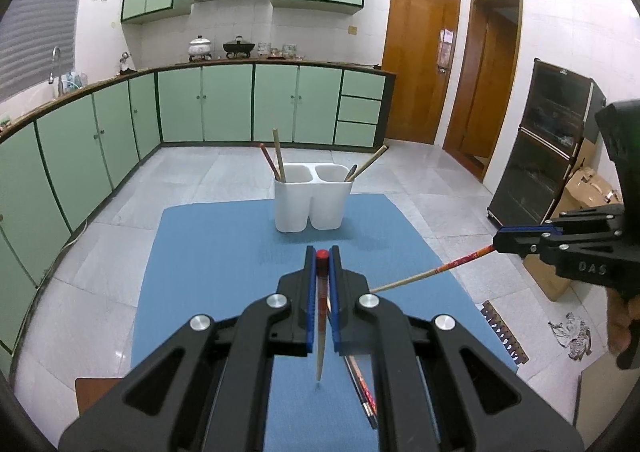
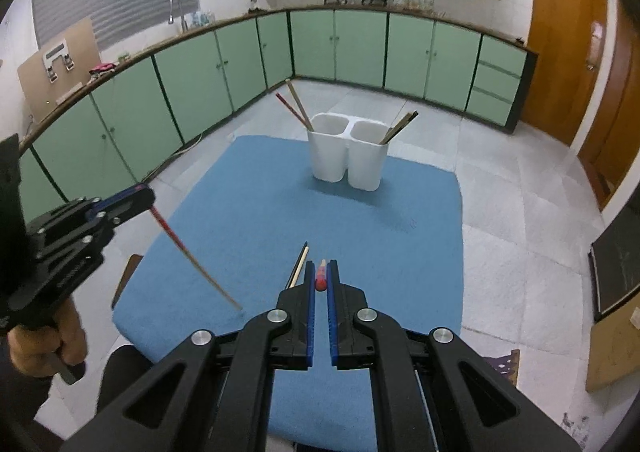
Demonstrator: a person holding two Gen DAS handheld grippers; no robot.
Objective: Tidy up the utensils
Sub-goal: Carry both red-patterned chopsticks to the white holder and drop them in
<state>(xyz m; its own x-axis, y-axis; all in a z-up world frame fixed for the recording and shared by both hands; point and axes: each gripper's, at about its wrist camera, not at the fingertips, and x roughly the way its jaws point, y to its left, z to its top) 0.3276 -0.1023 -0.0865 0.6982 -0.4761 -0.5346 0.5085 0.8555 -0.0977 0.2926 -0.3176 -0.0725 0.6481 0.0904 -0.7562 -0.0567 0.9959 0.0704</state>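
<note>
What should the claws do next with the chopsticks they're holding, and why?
Probably carry both toward the white two-cup holder. The left claw and right claw each grip a red-ended chopstick above the blue mat, and the holder already contains chopsticks.

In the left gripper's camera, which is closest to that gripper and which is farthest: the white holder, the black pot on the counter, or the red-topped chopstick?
1. Red-topped chopstick: clamped in the left gripper itself.
2. White holder: straight ahead, on the blue mat's far end.
3. Black pot: far back, on the counter.
</note>
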